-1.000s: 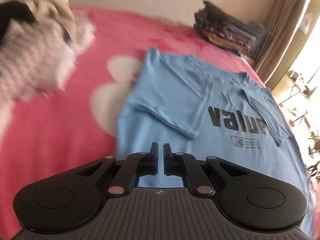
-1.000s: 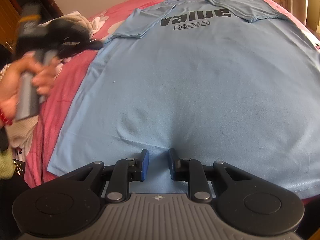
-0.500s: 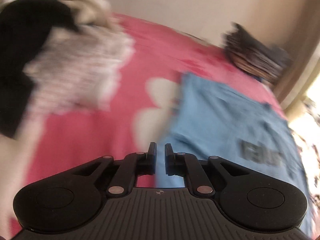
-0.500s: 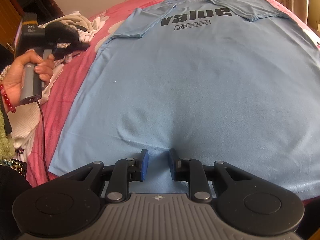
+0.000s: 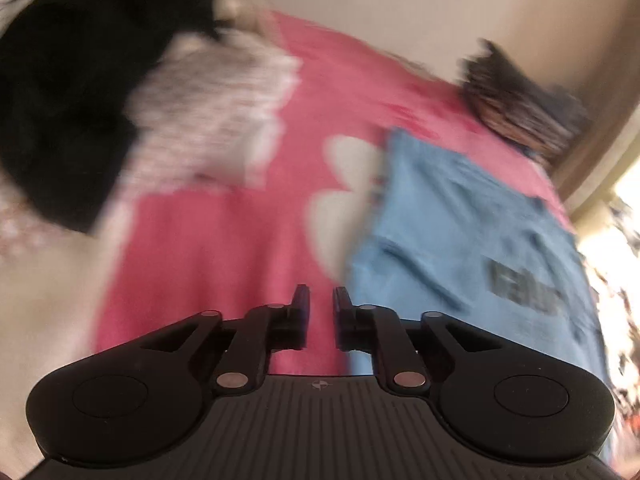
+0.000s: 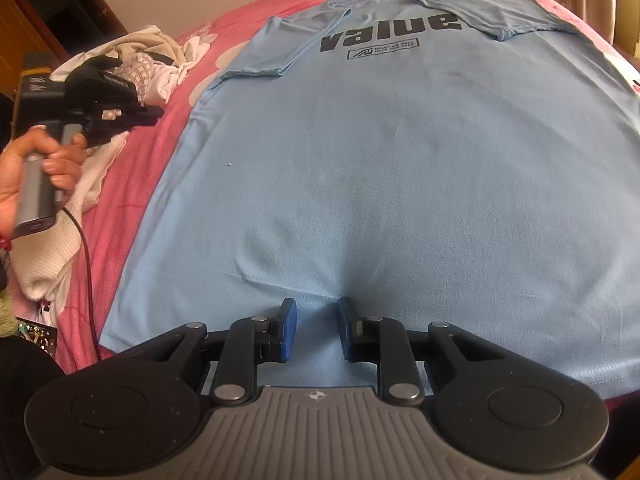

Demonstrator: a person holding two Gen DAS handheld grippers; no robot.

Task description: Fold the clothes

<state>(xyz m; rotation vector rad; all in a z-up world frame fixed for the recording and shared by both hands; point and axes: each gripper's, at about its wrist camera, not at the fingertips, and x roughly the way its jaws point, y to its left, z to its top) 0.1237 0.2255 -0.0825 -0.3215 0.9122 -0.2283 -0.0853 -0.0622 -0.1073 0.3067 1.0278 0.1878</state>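
A light blue T-shirt [image 6: 400,160] printed "value" lies flat, front up, on the pink bedspread [image 6: 120,208], with both sleeves folded onto the chest. My right gripper [image 6: 316,308] rests low over the shirt's bottom hem, its blue-padded fingers apart with only flat cloth under the gap. A hand [image 6: 24,168] holds my left gripper [image 6: 156,114] off the shirt's left edge, above the bedspread. In the blurred left wrist view the left gripper [image 5: 320,296] has its jaws opening with nothing between them, and the shirt [image 5: 460,240] lies to its right.
A loose pile of white, cream and black clothes [image 6: 160,68] lies left of the shirt, large in the left wrist view [image 5: 200,112]. A stack of folded dark garments [image 5: 520,108] sits by the far wall. A black cable [image 6: 86,260] hangs from the left handle.
My left gripper has drawn back leftward off the shirt toward the clothes pile, and its jaws have parted a little. The right gripper and the shirt have not moved.
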